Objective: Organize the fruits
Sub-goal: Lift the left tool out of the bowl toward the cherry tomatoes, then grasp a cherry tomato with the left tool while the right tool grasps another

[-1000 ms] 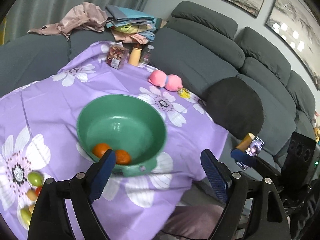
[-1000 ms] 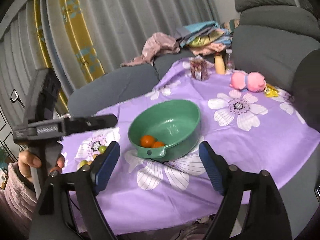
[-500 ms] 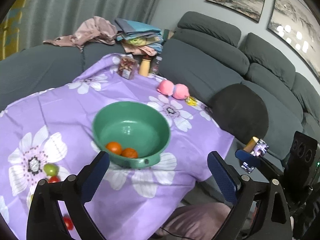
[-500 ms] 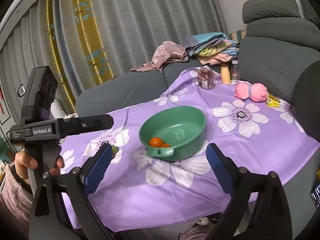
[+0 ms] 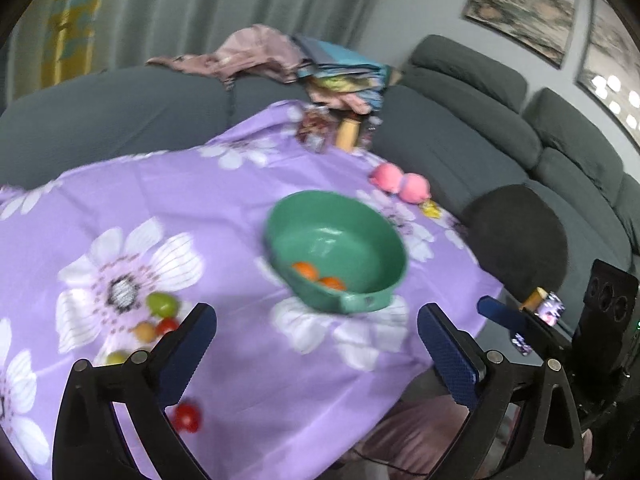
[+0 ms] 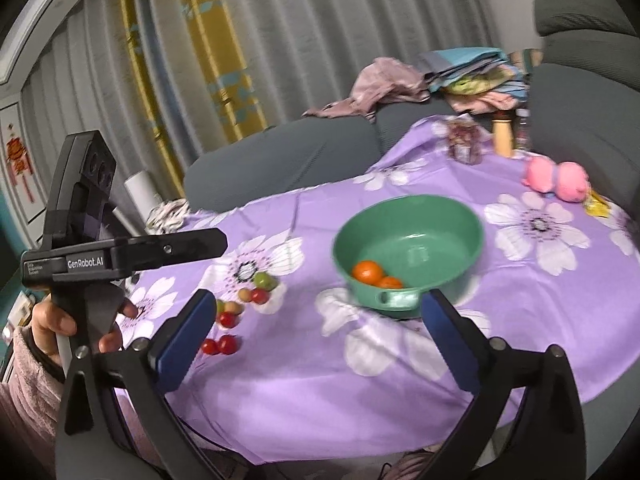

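Orange tangerines (image 6: 370,272), two so far, sit in your green bowl (image 6: 460,216), the small fruits (image 6: 248,300) wait on the cloth, and both grippers (image 5: 316,336) (image 6: 312,328) have just opened wide, empty.

Our left gripper (image 6: 208,240) is black, lettered "GenRobot.AI"; our right gripper (image 6: 316,334) has blue ridged pads and silver screws. Behind the left's handle, a fuzzy pink sleeve (image 6: 24,384).
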Available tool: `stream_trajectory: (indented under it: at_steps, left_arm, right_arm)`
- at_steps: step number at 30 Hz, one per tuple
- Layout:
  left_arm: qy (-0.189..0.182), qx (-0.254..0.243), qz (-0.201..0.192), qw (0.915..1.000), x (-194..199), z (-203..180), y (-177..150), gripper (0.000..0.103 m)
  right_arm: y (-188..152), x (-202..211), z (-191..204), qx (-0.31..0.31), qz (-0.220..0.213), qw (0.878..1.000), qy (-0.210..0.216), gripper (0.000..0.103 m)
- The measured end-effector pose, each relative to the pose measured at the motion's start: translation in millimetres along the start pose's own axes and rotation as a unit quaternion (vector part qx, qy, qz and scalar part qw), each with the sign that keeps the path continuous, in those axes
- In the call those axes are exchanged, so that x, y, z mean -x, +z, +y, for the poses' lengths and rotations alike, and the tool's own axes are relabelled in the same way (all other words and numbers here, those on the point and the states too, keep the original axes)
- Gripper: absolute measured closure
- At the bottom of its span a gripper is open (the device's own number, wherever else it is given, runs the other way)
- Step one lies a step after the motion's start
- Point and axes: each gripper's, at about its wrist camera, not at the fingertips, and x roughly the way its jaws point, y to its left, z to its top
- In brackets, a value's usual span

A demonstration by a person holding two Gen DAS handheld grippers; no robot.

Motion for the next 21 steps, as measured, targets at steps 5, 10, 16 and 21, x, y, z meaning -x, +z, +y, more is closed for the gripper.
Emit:
stream_trajectory:
  at_steps: [5,10,16,21]
  left_arm:
    - [0.041,0.039,0.005,0.9984,4.3,44.4,-11.8,0.003]
    - [0.085,0.062,0.016,0.9943,4.4,81.8,-25.9,0.003]
    - [0.115,0.076,0.045,0.9894,0.7,121.9,-53.1,0.003]
    - [0.093,0.095,0.050,0.9898,7.0,144.2,-66.8,0.003]
  right_arm:
    - [-6.5,-31.0,16.9,0.019,0.034,0.999,0.031,0.000]
    - [-11.9,-66.9,30.9,0.029,0.074,0.995,0.058,0.000]
    - [-24.8,-112.0,51.9,0.052,0.125,0.987,0.089,0.000]
    - [-34.3,-142.8,74.0,0.076,0.160,0.978,0.114,0.001]
